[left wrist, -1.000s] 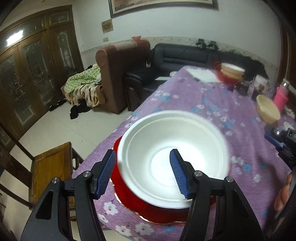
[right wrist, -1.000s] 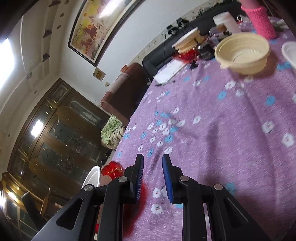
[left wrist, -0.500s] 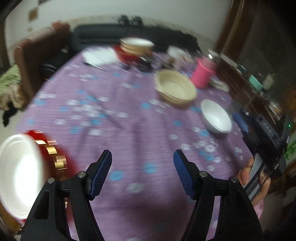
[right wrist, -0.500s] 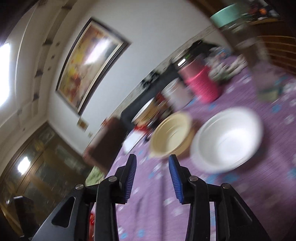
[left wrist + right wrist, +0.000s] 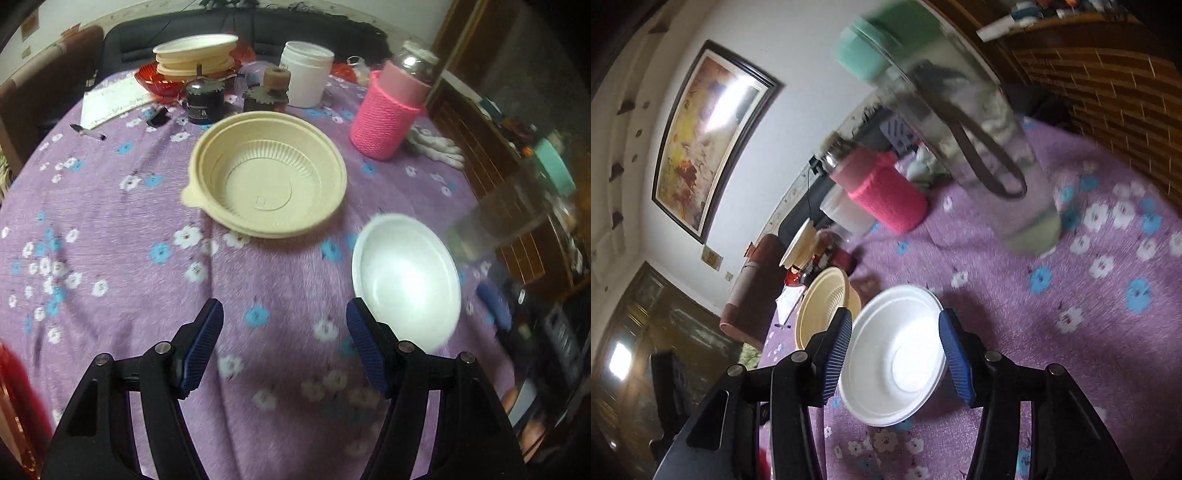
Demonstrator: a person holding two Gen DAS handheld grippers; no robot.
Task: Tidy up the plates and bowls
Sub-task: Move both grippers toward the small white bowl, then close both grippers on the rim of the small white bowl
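The white bowl [image 5: 897, 354] is sitting on the purple tablecloth [image 5: 110, 221], right of the beige bowl [image 5: 269, 177]. The right gripper [image 5: 894, 350] is straddling it, fingers spread, not pinching. Only the left view is showing the left gripper [image 5: 284, 343] gaping wide over bare cloth.

Two handheld black grippers with blue ribbed pads

The left gripper [image 5: 284, 347] has matte black angular finger arms, each with triangular cut-outs and two round silver screw heads near the pads; its fingers [image 5: 201, 345] carry dark blue ribbed pads on their inner faces. The right gripper [image 5: 895, 354] is built alike: black arms, silver screws, blue ribbed pads [image 5: 955, 354], with the same triangular cut-out low on the arm below its screws
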